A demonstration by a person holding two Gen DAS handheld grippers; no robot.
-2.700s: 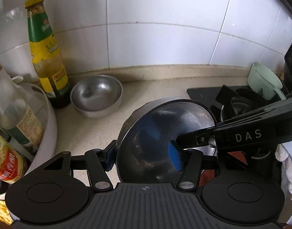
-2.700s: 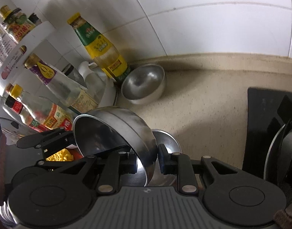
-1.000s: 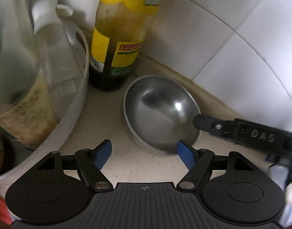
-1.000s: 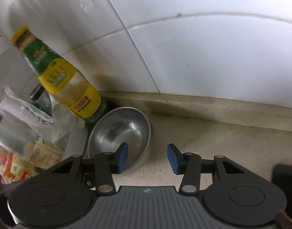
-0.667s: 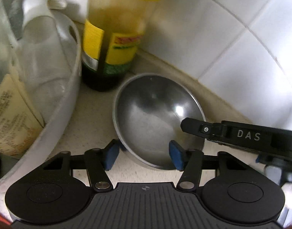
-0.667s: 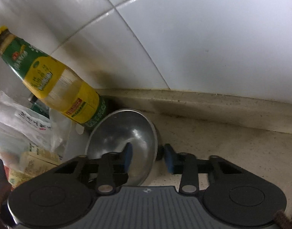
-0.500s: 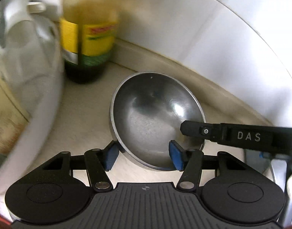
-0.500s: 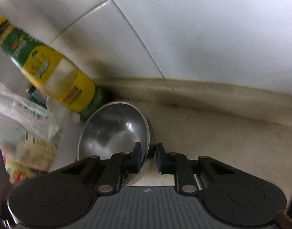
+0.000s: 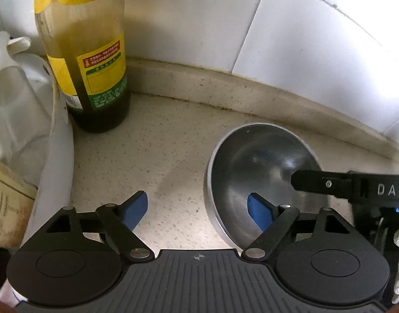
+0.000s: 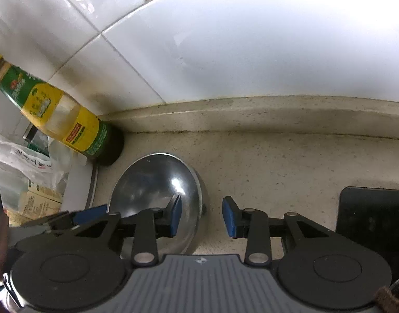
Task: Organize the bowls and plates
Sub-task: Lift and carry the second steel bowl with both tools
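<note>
The round shiny metal bowl sits on the speckled cream stone counter, in the lower right of the left wrist picture, tipped a little to one side. The left gripper is spread wide and holds nothing; one blue finger pad sits inside the bowl's rim and the other hangs over bare counter. The right gripper is also spread and holds nothing. Its pads straddle the bowl's right edge, one inside and one outside, both apart from the metal. A tall yellow-labelled sauce bottle stands in the upper left by the white tiled wall. Bare counter lies between bottle and bowl. A white plastic tub edges the left side. A black stove edge shows at the right in the right wrist picture.
</note>
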